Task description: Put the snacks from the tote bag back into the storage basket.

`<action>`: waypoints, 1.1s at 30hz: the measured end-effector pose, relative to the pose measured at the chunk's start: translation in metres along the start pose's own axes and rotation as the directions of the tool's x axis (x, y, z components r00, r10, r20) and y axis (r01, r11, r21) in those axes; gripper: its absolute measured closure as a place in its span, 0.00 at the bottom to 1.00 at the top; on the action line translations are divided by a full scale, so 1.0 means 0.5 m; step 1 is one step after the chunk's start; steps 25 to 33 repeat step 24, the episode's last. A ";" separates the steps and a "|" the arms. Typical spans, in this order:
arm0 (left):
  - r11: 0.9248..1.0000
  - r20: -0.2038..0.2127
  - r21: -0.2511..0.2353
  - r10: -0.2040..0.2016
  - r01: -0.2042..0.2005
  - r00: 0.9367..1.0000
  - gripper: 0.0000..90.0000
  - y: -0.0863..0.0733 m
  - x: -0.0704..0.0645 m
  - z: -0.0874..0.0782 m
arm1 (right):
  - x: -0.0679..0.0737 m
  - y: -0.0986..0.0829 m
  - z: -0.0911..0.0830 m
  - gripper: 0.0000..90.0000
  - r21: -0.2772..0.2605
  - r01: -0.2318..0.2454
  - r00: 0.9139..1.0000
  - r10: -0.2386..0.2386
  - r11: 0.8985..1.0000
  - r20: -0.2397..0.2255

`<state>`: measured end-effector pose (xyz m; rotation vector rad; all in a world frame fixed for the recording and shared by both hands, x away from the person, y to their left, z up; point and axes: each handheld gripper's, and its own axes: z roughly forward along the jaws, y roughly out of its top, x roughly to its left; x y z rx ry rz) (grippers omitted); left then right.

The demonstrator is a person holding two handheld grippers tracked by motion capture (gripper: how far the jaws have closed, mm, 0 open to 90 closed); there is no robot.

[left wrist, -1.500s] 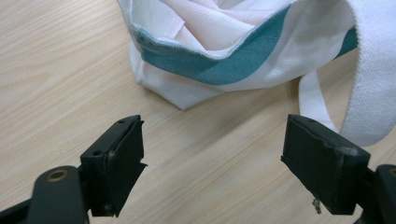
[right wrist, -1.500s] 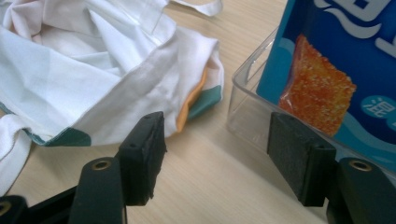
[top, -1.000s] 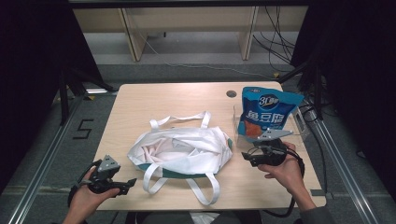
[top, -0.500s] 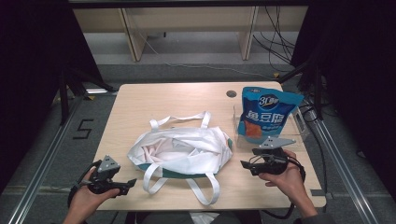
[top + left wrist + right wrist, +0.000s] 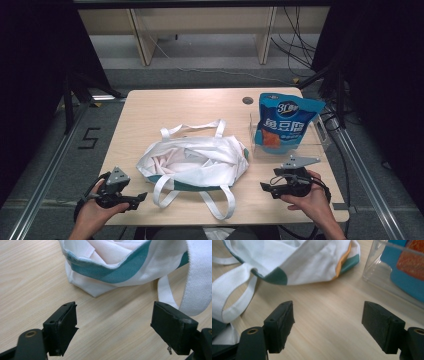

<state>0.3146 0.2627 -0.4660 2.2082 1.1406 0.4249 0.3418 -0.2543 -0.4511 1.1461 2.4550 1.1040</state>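
A white tote bag (image 5: 195,162) with teal trim lies slumped in the middle of the wooden table (image 5: 165,107), its straps spread front and back. A blue snack pouch (image 5: 285,122) stands upright in a clear plastic bin (image 5: 320,142) at the right. My left gripper (image 5: 134,198) rests near the front left corner, open, pointing at the bag (image 5: 120,262) and its strap (image 5: 197,282). My right gripper (image 5: 266,189) sits in front of the bin, open and holding nothing, aimed left at the bag (image 5: 299,260). The bin (image 5: 384,277) and pouch (image 5: 409,272) lie beyond its right jaw.
A small round hole (image 5: 247,100) sits in the tabletop near the far edge. Bare wood lies along the back and left of the table. Dark floor, metal rails (image 5: 45,175) and cables (image 5: 300,55) surround it. Wooden furniture legs (image 5: 142,42) stand beyond.
My right gripper has drawn back from the bin toward the table's front edge. The left gripper, bag and pouch have stayed put.
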 end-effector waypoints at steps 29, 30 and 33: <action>1.000 0.003 -0.003 -0.002 0.002 1.000 0.22 0.001 0.000 0.001 | 0.006 -0.024 -0.005 0.28 0.045 -0.003 1.000 0.002 0.999 0.018; 1.000 0.003 -0.003 -0.002 0.002 1.000 0.22 0.001 0.000 0.001 | 0.006 -0.024 -0.005 0.28 0.045 -0.003 1.000 0.002 0.999 0.018; 1.000 0.003 -0.003 -0.002 0.002 1.000 0.22 0.001 0.000 0.001 | 0.006 -0.024 -0.005 0.28 0.045 -0.003 1.000 0.002 0.999 0.018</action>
